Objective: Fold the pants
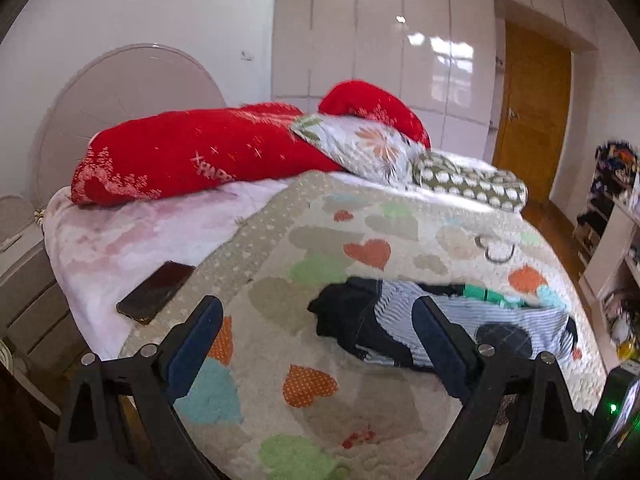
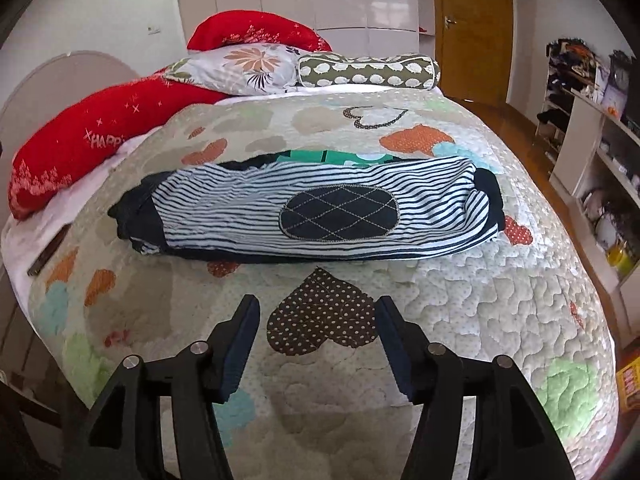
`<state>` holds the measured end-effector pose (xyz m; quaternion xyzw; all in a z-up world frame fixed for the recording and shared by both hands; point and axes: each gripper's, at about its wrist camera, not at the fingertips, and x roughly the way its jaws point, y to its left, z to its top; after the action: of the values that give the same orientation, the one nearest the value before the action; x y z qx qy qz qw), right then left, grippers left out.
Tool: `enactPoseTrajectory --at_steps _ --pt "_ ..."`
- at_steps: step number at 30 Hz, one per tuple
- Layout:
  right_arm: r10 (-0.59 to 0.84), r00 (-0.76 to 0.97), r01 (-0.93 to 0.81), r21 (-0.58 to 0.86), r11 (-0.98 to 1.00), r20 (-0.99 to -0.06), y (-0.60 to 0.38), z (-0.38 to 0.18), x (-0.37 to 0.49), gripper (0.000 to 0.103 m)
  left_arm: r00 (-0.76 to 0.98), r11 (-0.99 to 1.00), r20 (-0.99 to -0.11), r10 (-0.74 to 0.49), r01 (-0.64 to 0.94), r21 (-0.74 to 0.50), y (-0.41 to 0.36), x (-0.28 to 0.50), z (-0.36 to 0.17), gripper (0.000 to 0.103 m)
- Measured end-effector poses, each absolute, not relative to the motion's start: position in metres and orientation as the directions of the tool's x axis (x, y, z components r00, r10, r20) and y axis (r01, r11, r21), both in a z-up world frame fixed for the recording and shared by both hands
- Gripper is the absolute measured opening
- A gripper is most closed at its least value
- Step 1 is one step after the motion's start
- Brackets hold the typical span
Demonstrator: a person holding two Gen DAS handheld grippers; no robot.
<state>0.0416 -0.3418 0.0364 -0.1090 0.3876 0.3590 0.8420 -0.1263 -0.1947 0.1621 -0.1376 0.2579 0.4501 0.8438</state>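
one pair of navy-and-white striped pants with a quilted dark oval patch (image 2: 312, 210) lies folded across the heart-patterned quilted bedspread (image 2: 460, 304). two grippers, the left gripper (image 1: 318, 322) and the right gripper (image 2: 318, 326), hover spread wide and hold nothing. one dark phone (image 1: 156, 292) is near the bed edge. the green garment (image 2: 320, 156) behind the pants is mostly hidden.

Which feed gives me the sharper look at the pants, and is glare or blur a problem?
Right wrist view: striped pants crisp and evenly lit, only fisheye bowing of the quilt. Left wrist view: pants smeared with blur, partly behind a left gripper finger; window glare sits on the wardrobe, not on the bed.
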Motion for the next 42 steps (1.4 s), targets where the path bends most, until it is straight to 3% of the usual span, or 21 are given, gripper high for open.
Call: enactPoseTrajectory --at_steps 9,19,30,33,37,42 --pt "0.480 0.342 -0.676 0.143 0.723 -0.808 -0.338 0.005 0.045 0.065 0.474 0.582 -0.573 0.668 -0.813 0.006 -0.202 -0.120 0.162 0.095" --pt "0.482 0.350 -0.707 0.111 0.699 -0.804 -0.335 0.003 0.040 0.071 0.494 0.615 -0.633 0.596 -0.788 -0.036 -0.198 -0.114 0.147 0.095" --pt "0.544 0.471 -0.635 0.161 0.755 -0.694 -0.346 0.058 0.110 0.071 0.505 0.632 -0.647 0.572 -0.774 -0.045 -0.201 -0.108 0.143 0.095" --pt "0.509 0.472 -0.639 0.119 0.760 -0.720 -0.334 0.043 0.138 0.071 0.512 0.636 -0.640 0.573 -0.770 -0.047 -0.202 -0.109 0.143 0.095" --pt "0.374 0.412 -0.583 0.075 0.809 -0.831 -0.333 -0.001 0.172 0.071 0.515 0.633 -0.640 0.570 -0.772 -0.058 -0.198 -0.112 0.142 0.095" --pt "0.421 0.463 -0.583 0.090 0.808 -0.780 -0.350 0.019 0.155 0.071 0.517 0.640 -0.651 0.556 -0.766 -0.061 -0.198 -0.110 0.139 0.095"
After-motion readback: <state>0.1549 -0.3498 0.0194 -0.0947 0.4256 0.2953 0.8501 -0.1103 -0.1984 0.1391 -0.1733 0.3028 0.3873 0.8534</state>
